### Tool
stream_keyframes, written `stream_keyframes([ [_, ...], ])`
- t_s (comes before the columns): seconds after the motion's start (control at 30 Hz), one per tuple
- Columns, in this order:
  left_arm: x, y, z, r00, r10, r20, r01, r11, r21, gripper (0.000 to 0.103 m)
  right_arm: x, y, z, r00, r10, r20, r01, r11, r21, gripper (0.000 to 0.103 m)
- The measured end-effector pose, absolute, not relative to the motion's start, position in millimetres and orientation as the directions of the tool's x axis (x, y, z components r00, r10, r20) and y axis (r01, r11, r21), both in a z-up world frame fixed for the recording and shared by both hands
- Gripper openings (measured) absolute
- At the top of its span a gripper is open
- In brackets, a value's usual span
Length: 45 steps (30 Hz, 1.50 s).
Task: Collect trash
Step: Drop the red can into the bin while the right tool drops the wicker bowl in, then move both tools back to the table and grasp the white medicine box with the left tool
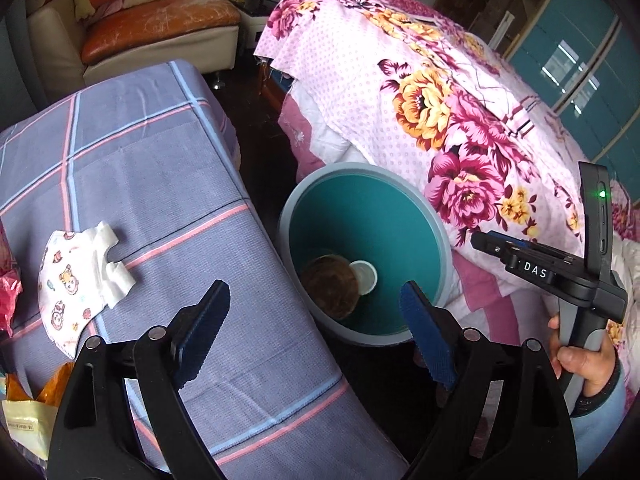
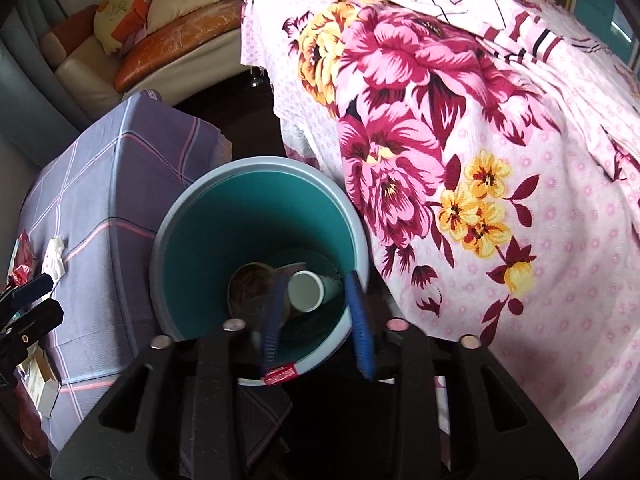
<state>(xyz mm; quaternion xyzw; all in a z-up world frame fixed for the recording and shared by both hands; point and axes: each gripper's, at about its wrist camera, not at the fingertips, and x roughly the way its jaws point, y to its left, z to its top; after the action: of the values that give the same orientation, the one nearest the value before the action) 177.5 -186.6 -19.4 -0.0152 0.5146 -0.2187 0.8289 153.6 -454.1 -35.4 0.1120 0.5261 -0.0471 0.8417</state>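
Note:
A teal bin with a grey rim stands on the floor between the table and the bed; it also shows in the right wrist view. Inside lie a white paper cup and a brown round thing. My left gripper is open and empty, over the table's edge beside the bin. My right gripper is open and empty, just above the bin's near rim. A white face mask with cartoon prints lies on the table, left of the left gripper.
The table wears a purple checked cloth. Wrappers and a small carton lie at its left edge. A bed with a pink floral cover stands right of the bin. A sofa is at the back.

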Motion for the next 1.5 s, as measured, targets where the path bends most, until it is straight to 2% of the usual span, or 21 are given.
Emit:
stream_keyframes([
  [0.17, 164.6, -166.1, -6.4, 0.401, -0.383, -0.832, 0.334, 0.907, -0.257, 0.088, 148.3, -438.9, -17.4, 0.464, 0.046, -0.885, 0.18, 0.973, 0.145, 0.065],
  [0.33, 146.8, -135.6, 4.8, 0.434, -0.38, -0.817, 0.31, 0.914, -0.261, 0.092, 138.6, -414.9, 4.1, 0.48, 0.07, -0.874, 0.139, 0.978, 0.155, 0.074],
  [0.77, 83.0, -17.2, 19.5, 0.508, -0.299, -0.808, 0.239, 0.95, -0.202, 0.096, 113.5, -307.6, 36.1, 0.448, 0.135, -0.884, -0.044, 0.991, 0.129, 0.077],
  [0.87, 67.5, 11.9, 17.2, 0.515, -0.271, -0.813, 0.232, 0.957, -0.172, 0.096, 106.1, -281.0, 41.5, 0.44, 0.148, -0.885, -0.091, 0.989, 0.12, 0.081],
  [1.0, 49.3, 42.4, 8.1, 0.505, -0.251, -0.826, 0.24, 0.96, -0.145, 0.096, 96.6, -247.6, 44.8, 0.422, 0.157, -0.893, -0.157, 0.983, 0.099, 0.082],
  [1.33, 31.1, 49.9, -37.9, 0.423, -0.222, -0.878, 0.416, 0.909, -0.029, 0.096, 88.4, -203.8, 34.1, 0.371, 0.178, -0.911, -0.207, 0.973, 0.105, 0.082],
  [1.5, 39.6, 43.4, -57.6, 0.363, -0.252, -0.897, 0.463, 0.884, -0.061, 0.096, 88.5, -197.2, 23.6, 0.34, 0.174, -0.924, -0.202, 0.973, 0.109, 0.082],
])
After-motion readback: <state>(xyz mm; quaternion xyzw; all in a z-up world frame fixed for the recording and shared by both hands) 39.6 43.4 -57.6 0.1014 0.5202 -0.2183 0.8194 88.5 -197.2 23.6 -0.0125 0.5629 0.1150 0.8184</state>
